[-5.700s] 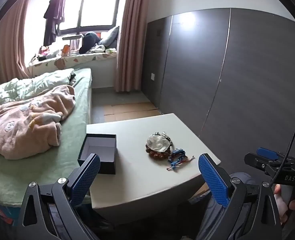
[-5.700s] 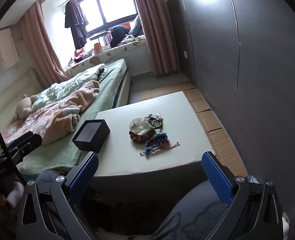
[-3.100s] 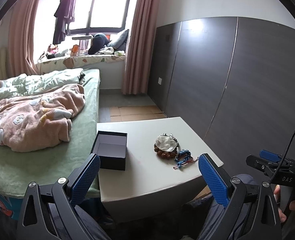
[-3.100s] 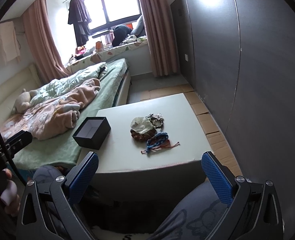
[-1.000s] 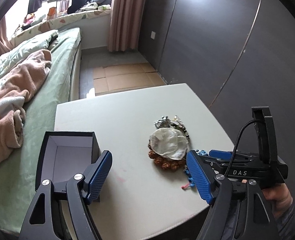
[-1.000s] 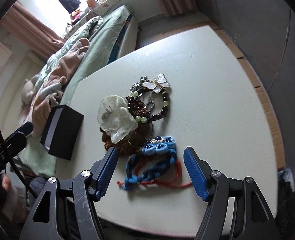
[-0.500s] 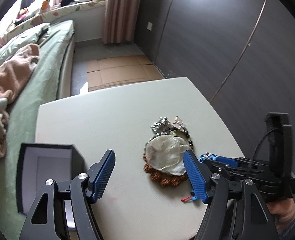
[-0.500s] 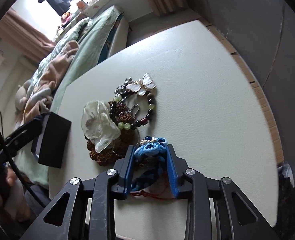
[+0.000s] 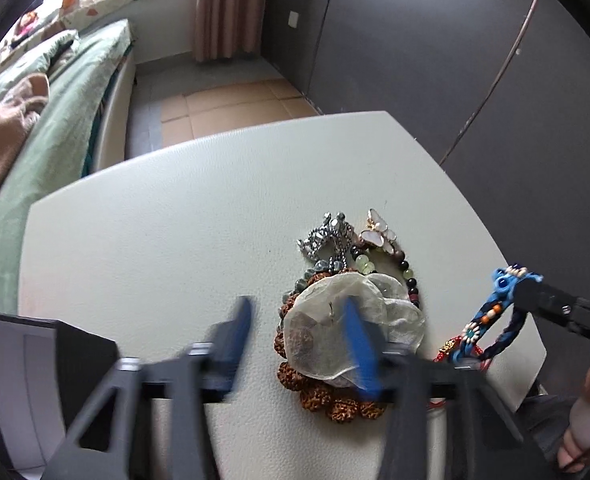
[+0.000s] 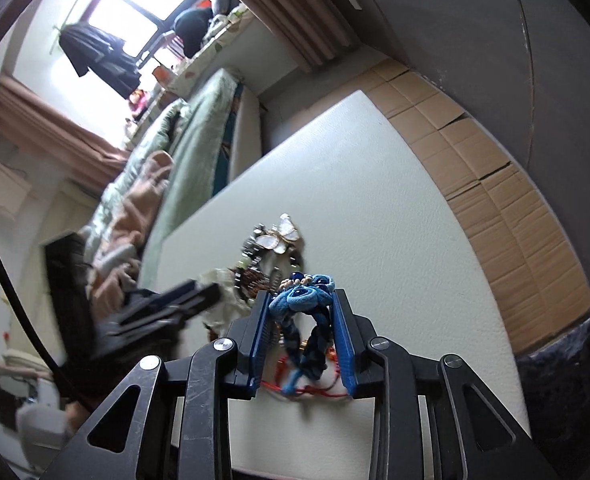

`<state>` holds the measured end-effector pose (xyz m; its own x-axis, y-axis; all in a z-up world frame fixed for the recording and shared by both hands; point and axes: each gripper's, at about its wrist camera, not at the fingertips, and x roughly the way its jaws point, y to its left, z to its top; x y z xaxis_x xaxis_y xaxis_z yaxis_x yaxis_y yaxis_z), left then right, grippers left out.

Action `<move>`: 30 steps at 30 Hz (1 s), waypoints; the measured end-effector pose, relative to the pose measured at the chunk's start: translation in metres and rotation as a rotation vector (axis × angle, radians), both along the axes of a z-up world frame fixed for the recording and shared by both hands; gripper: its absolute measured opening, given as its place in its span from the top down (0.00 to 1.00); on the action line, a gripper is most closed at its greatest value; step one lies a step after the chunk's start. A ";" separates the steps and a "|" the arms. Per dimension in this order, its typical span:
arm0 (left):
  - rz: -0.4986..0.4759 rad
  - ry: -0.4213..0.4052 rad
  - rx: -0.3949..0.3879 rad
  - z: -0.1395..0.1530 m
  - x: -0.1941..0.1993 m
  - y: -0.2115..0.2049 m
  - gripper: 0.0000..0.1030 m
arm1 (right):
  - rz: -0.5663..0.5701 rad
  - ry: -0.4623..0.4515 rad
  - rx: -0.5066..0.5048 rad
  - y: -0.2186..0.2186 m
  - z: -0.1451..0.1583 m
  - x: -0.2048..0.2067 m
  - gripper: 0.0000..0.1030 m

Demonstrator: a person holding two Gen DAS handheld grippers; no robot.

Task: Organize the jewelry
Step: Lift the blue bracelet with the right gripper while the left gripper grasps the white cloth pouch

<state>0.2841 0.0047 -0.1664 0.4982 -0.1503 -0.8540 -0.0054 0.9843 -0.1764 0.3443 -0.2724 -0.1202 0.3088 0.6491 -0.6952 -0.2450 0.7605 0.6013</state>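
A jewelry pile lies on the white table (image 9: 175, 216): a translucent white pouch (image 9: 347, 320) over a brown bead bracelet (image 9: 327, 400), a silver bead piece (image 9: 327, 238) and a butterfly charm bracelet (image 9: 379, 236). My right gripper (image 10: 301, 320) is shut on the blue braided bracelet (image 10: 307, 300) and holds it lifted off the table; it also shows in the left wrist view (image 9: 495, 308). My left gripper (image 9: 295, 336) is open and blurred, its right finger over the pouch. The open black box (image 9: 27, 380) stands at lower left.
A bed with green sheet (image 9: 55, 112) and pink blanket runs along the table's left side. A dark panel wall (image 9: 455, 60) stands behind and right. Cardboard (image 10: 495, 160) covers the floor beside the table. A dark bin (image 10: 567, 380) sits at lower right.
My right gripper has lifted the blue bracelet up off the table and tilted. My left gripper has moved forward over the pouch, its fingers closer together.
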 end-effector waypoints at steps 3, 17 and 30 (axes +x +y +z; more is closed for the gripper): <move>0.012 -0.035 -0.018 0.007 -0.004 0.003 0.95 | -0.002 -0.005 0.031 0.002 0.003 0.002 0.70; 0.005 -0.200 -0.044 0.084 -0.043 0.010 0.97 | 0.045 -0.069 0.146 0.026 0.021 -0.003 0.70; 0.133 -0.282 -0.035 0.128 -0.089 0.056 0.97 | 0.175 -0.158 0.270 0.071 0.046 -0.021 0.70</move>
<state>0.1949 0.0604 -0.0385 0.7320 -0.0950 -0.6746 -0.0793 0.9716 -0.2229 0.3231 -0.2018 -0.0744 0.2669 0.8553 -0.4441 -0.4636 0.5180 0.7189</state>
